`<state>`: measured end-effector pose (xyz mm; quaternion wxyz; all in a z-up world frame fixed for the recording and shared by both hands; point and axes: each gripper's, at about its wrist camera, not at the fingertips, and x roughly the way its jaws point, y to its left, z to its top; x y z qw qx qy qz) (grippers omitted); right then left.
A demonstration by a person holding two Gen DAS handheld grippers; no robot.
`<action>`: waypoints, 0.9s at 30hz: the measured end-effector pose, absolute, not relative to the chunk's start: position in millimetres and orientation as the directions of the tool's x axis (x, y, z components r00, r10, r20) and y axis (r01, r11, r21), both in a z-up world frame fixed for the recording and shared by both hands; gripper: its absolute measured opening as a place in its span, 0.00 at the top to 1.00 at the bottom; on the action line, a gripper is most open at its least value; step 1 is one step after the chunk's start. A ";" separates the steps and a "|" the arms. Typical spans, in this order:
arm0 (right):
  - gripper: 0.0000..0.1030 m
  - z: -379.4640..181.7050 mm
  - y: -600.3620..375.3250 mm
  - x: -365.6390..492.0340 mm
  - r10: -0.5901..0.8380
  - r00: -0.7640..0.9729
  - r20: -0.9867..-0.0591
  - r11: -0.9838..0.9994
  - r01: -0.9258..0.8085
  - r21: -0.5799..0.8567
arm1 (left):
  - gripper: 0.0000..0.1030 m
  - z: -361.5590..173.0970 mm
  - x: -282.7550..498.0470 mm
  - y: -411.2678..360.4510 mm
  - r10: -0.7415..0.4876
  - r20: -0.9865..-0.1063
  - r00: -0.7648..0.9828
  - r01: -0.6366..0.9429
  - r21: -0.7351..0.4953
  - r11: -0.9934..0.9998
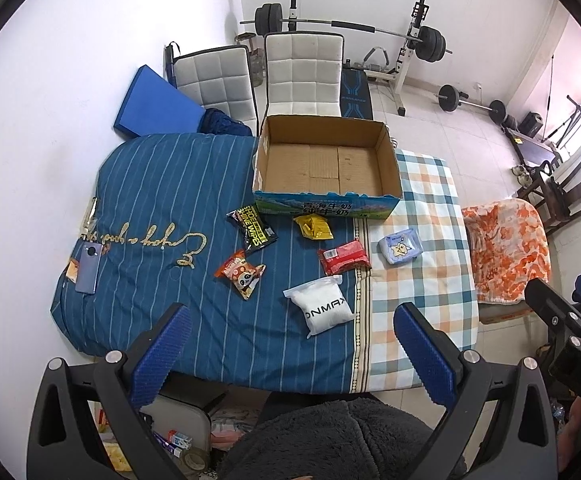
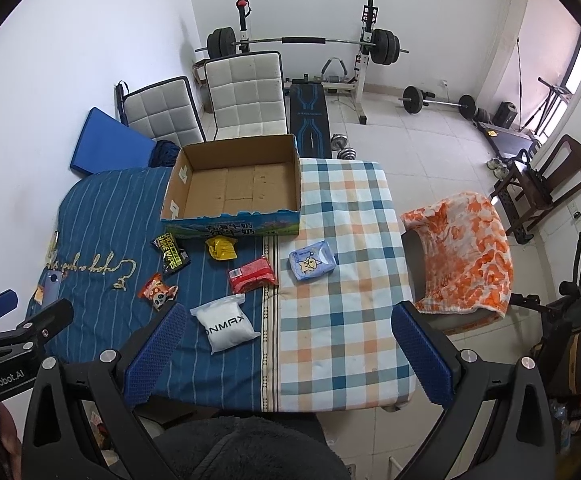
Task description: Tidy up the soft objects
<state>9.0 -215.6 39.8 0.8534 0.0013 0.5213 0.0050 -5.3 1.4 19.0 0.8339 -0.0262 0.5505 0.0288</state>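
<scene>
Both tools hang spread wide and gripping nothing, raised above the near edge of the table. In the left wrist view, the left gripper (image 1: 292,346) has the soft packs fanned out ahead of it: at about 11 o'clock lies the orange panda snack pack (image 1: 241,273), and farther along that line the black wipes pack (image 1: 252,229); at roughly 12 o'clock, nearest of all, sits the white pouch (image 1: 323,308), lying apart from both blue fingers (image 1: 161,354); beyond it lie the yellow packet (image 1: 313,227) and the red pack (image 1: 343,257), with the light-blue tissue pack (image 1: 401,247) at 1 o'clock on the checked cloth (image 1: 422,280). The cardboard box (image 1: 327,200) stands open at 12 o'clock, behind every pack, its floor bare. In the right wrist view, the right gripper (image 2: 288,346) has the white pouch at about 11 o'clock, just beside its left finger, and the tissue pack near 12 o'clock, well apart.
</scene>
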 end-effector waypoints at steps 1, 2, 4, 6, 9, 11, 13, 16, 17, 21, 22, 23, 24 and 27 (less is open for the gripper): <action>0.00 40.7 -215.1 10.0 0.011 0.456 -0.890 1.000 -0.010 0.007 | 0.00 19.9 -5.7 0.2 0.022 -0.920 0.392 -0.079 -0.010 0.997; 0.00 40.8 -215.7 8.9 0.013 0.457 -0.889 1.000 -0.008 0.011 | 0.00 20.2 -6.1 0.9 0.022 -0.920 0.391 -0.080 -0.011 0.997; 0.00 43.0 -214.5 11.1 0.013 0.458 -0.889 1.000 -0.010 0.010 | 0.00 20.5 -6.6 1.4 0.021 -0.920 0.392 -0.081 -0.012 0.997; 0.00 44.0 -215.2 10.1 0.016 0.456 -0.890 1.000 -0.010 0.012 | 0.00 20.3 -6.5 0.2 0.024 -0.920 0.392 -0.082 -0.009 0.997; 0.00 44.2 -214.3 10.0 0.014 0.456 -0.890 1.000 -0.013 0.009 | 0.00 20.4 -7.4 -0.4 0.023 -0.919 0.393 -0.082 -0.010 0.997; 0.00 43.3 -213.5 9.5 0.012 0.458 -0.889 1.000 -0.012 0.007 | 0.00 20.5 -7.3 0.0 0.023 -0.919 0.393 -0.080 -0.009 0.997; 0.00 44.3 -214.0 10.4 0.014 0.459 -0.888 1.000 -0.013 0.009 | 0.00 20.5 -7.3 0.3 0.025 -0.918 0.395 -0.081 -0.008 0.997; 0.00 44.2 -212.6 11.1 0.014 0.459 -0.888 1.000 -0.013 0.009 | 0.00 21.1 -8.3 0.0 0.025 -0.917 0.398 -0.083 -0.009 0.996; 0.00 44.1 -212.9 10.6 0.018 0.458 -0.889 1.000 -0.015 0.012 | 0.00 21.3 -8.0 0.3 0.025 -0.918 0.396 -0.083 -0.009 0.996; 0.00 44.0 -211.7 8.0 0.019 0.461 -0.887 1.000 -0.022 0.010 | 0.00 21.4 -7.8 0.6 0.024 -0.918 0.396 -0.083 -0.010 0.996; 0.00 43.8 -212.0 7.4 0.019 0.461 -0.887 1.000 -0.020 0.011 | 0.00 21.4 -8.0 0.4 0.024 -0.918 0.396 -0.083 -0.010 0.996; 0.00 43.0 -212.1 6.4 0.018 0.462 -0.887 1.000 -0.019 0.010 | 0.00 21.4 -8.1 0.2 0.023 -0.918 0.397 -0.084 -0.011 0.996; 0.00 43.3 -212.2 6.7 0.021 0.461 -0.887 1.000 -0.020 0.013 | 0.00 22.5 -8.0 -0.5 0.024 -0.918 0.397 -0.083 -0.010 0.996; 0.00 42.9 -212.1 6.1 0.018 0.463 -0.886 1.000 -0.021 0.010 | 0.00 23.2 -9.0 -0.4 0.023 -0.917 0.397 -0.082 -0.011 0.997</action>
